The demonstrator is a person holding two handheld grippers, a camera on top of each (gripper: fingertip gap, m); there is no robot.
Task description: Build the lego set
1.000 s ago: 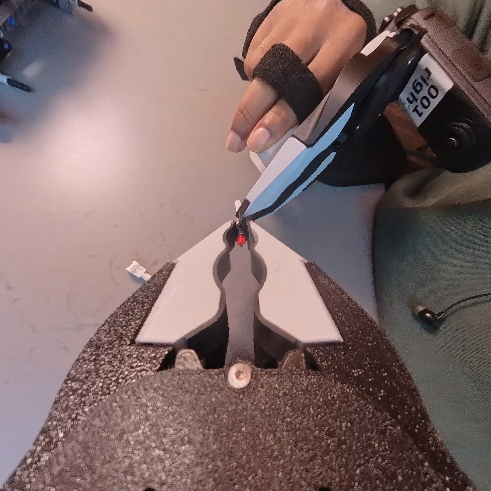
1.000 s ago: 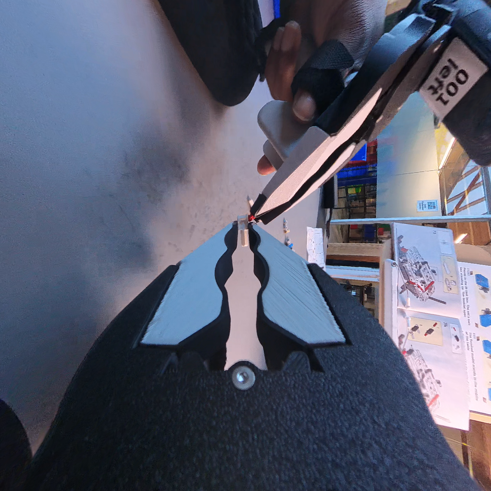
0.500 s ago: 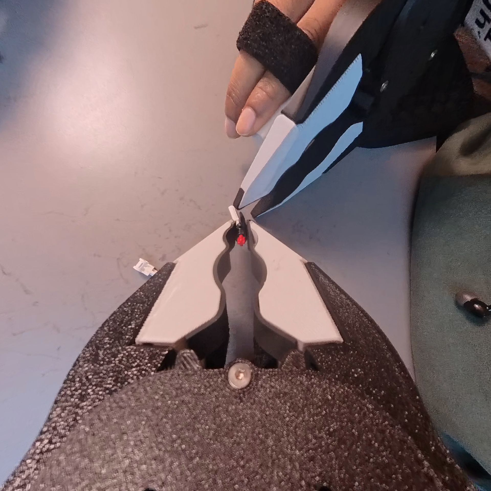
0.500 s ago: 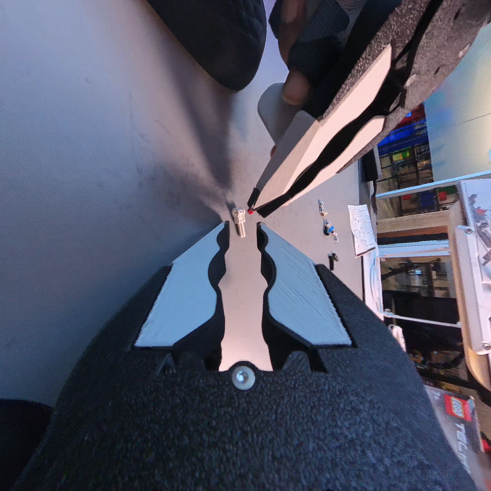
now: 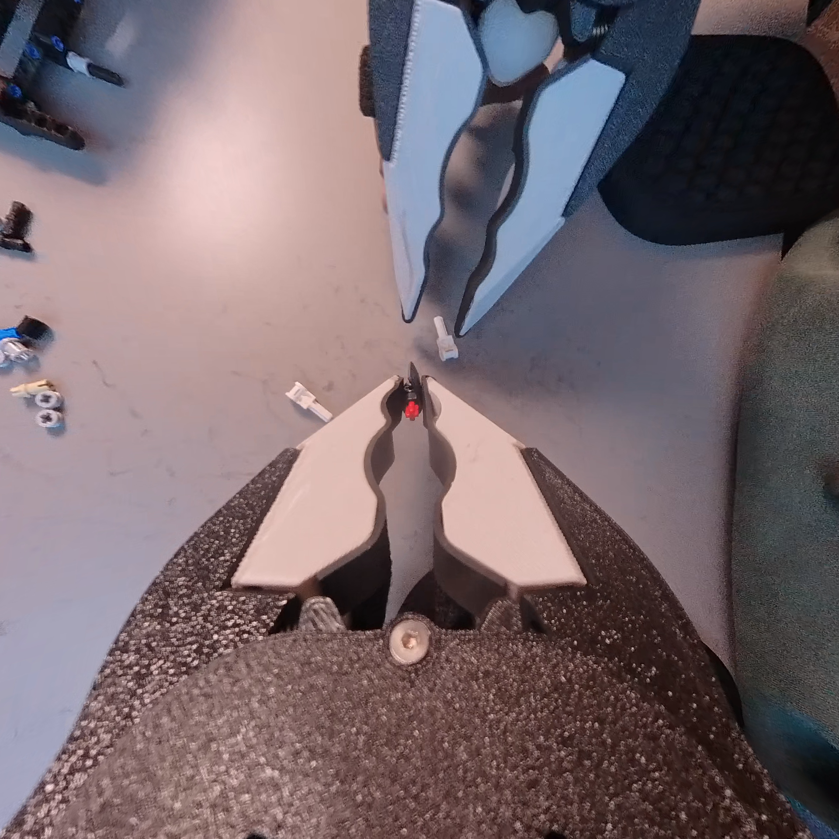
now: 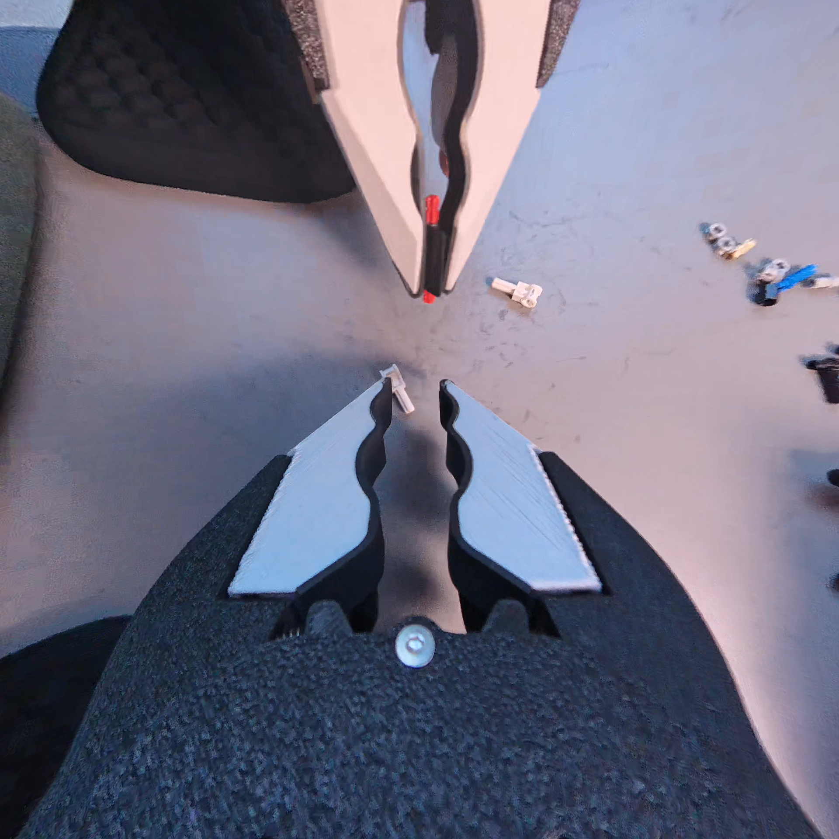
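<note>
My left gripper [image 5: 412,381] is shut on a short red axle with a black sleeve [image 5: 411,405]; it also shows in the right wrist view [image 6: 430,290] with the red and black piece [image 6: 432,245] held lengthwise between its tips. My right gripper [image 6: 415,386] is open and empty, as it also appears in the left wrist view [image 5: 436,327]. A small white connector piece [image 6: 399,391] lies on the grey table beside its left fingertip, seen also in the left wrist view [image 5: 444,341]. The two grippers face each other, tips apart.
A second white connector [image 5: 308,405] [image 6: 517,290] lies nearby. Small loose parts sit at the table's side: black beams [image 5: 41,127], a blue and black piece [image 5: 22,333], grey round parts [image 5: 47,408]. A black textured pad [image 5: 726,136] [image 6: 181,100] and a green sleeve [image 5: 790,454] lie beside the grippers. The tips of both grippers are at nearly the same place.
My right gripper has opened and let go of the white connector, which now lies on the table. The two grippers have drawn apart. My left gripper still holds the red and black piece.
</note>
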